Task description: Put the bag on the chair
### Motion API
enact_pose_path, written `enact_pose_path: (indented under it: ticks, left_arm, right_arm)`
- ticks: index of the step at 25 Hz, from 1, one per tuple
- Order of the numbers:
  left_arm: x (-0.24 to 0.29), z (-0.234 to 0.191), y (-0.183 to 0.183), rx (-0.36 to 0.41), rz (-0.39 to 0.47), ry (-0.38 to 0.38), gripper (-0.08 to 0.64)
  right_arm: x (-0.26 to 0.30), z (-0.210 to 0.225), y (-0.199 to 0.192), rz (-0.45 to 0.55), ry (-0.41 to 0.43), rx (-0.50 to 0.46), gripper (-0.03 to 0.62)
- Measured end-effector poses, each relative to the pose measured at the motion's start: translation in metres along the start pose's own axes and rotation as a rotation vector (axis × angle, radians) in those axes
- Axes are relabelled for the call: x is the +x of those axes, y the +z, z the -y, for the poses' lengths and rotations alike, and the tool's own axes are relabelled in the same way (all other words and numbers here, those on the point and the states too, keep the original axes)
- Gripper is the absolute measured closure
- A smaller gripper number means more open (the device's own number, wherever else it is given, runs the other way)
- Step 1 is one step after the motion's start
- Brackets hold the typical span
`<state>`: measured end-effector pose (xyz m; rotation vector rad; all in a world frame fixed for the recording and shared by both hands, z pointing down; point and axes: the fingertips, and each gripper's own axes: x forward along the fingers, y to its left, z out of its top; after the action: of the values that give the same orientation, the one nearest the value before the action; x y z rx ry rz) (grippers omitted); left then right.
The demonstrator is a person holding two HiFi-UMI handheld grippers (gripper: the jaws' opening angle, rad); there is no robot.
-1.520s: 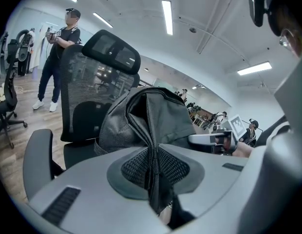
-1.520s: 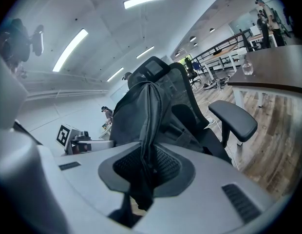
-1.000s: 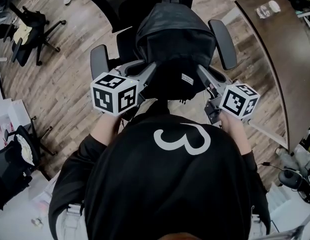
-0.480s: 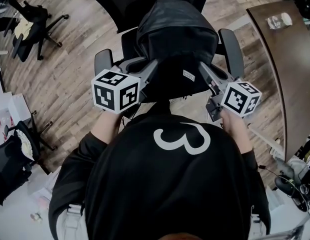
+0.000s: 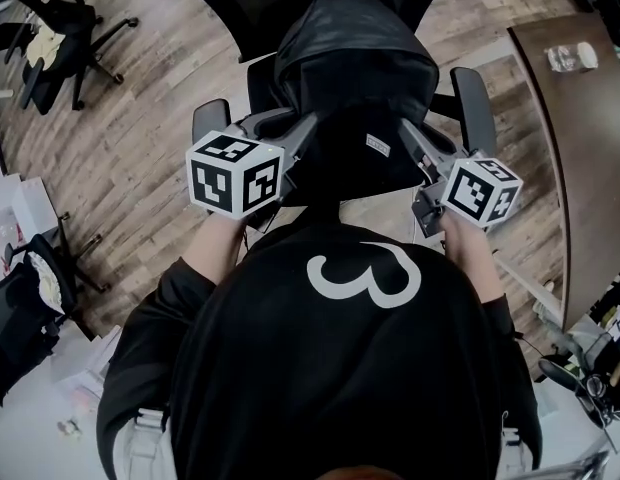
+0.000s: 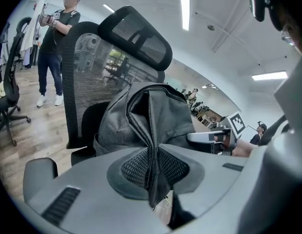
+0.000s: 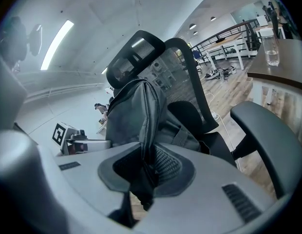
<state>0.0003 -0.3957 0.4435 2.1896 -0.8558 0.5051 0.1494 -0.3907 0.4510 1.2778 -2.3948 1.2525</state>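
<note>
A black fabric bag [image 5: 352,78] hangs upright over the seat of a black mesh office chair [image 5: 476,98], held from both sides. My left gripper [image 5: 305,140] is shut on a fold of the bag [image 6: 151,130] at its left side, the cloth pinched between the pads. My right gripper [image 5: 405,136] is shut on the bag's right edge [image 7: 147,130] in the same way. In the left gripper view the chair's backrest and headrest [image 6: 136,38] rise behind the bag. Whether the bag's bottom touches the seat is hidden by the bag itself.
The chair's armrests [image 5: 208,120] flank the bag. A dark curved desk [image 5: 590,158] with a glass [image 7: 270,45] stands to the right. Another office chair [image 5: 50,28] sits at far left on the wood floor, and a person [image 6: 53,38] stands behind.
The bag, chair and both grippers sit slightly further right and lower in the head view as the view shifts; the grips are unchanged.
</note>
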Motion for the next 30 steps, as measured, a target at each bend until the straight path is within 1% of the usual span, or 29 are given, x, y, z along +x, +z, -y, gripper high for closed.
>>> enact_pose_path:
  ticks: [6,9,17,22,30]
  left_arm:
    - [0.006,-0.012,-0.001,-0.004,-0.007,0.008,0.489]
    - [0.012,-0.016,-0.005,-0.002,-0.018,0.012,0.489]
    - [0.027,-0.03,-0.017,-0.01,-0.036,0.02,0.489]
    - [0.036,-0.037,-0.024,0.002,-0.043,0.023,0.489]
    - [0.045,-0.045,-0.033,-0.011,-0.047,0.027,0.489]
  right_arm:
    - [0.012,0.006,-0.001,-0.017,-0.013,-0.004,0.522]
    - [0.016,0.012,-0.004,-0.025,-0.023,-0.017,0.522]
    - [0.029,0.029,-0.016,-0.057,-0.04,-0.008,0.522]
    - [0.039,0.038,-0.022,-0.071,-0.058,-0.015,0.522]
    - [0.047,0.048,-0.03,-0.098,-0.075,-0.013,0.522]
